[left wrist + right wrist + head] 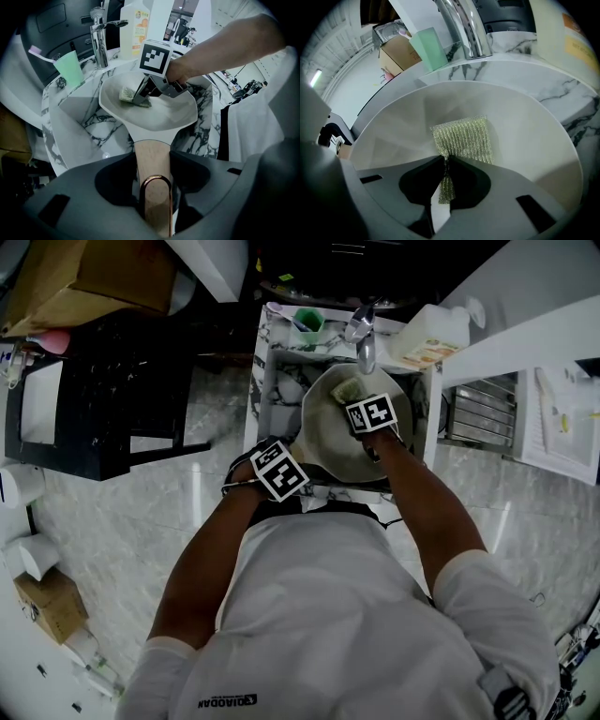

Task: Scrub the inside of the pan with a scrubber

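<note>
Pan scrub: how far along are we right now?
Done: the left gripper is shut on the pan handle, holding the pan over the sink; the right gripper is shut on the scrubber. In hand: the scrubber lies against the pan's inside. Left: the scrubbing itself; no dirt or suds show, so coverage cannot be judged.

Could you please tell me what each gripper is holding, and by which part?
The left gripper is shut on the wooden handle of the pan. The right gripper pinches the scrubber by its near edge, the rest lying inside the pan.
</note>
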The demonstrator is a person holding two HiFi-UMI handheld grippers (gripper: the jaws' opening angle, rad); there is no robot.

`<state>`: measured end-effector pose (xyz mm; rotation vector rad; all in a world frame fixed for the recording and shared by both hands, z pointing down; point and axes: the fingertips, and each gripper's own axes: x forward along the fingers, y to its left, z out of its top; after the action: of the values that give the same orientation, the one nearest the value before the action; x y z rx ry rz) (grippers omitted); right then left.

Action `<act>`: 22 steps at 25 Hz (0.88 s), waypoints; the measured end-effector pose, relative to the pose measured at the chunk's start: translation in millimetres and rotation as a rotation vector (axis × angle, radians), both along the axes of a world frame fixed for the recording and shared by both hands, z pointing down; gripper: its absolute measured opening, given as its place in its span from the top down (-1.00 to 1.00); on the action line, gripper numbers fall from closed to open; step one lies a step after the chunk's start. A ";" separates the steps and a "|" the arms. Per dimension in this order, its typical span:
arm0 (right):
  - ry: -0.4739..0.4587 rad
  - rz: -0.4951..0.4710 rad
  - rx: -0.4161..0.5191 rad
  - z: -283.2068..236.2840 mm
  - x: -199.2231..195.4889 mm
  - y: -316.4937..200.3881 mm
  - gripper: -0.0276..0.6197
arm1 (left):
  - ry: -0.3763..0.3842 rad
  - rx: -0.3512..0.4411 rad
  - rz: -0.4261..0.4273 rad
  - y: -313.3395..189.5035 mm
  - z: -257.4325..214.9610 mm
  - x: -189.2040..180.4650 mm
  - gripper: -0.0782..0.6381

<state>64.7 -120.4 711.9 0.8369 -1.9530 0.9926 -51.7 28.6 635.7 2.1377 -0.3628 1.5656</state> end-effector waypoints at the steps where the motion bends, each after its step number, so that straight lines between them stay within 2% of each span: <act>1: -0.006 -0.006 0.000 -1.0 -3.7 1.7 0.72 | 0.000 -0.001 0.000 0.1 -0.2 -0.1 0.15; 22: -0.167 -0.100 -0.017 -16.3 -67.5 40.3 0.72 | 0.000 0.001 0.002 -0.2 -0.2 0.4 0.15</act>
<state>-2.8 -80.0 695.6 0.6572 -2.1025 1.0463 -51.3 28.4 635.5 2.1393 -0.3619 1.5672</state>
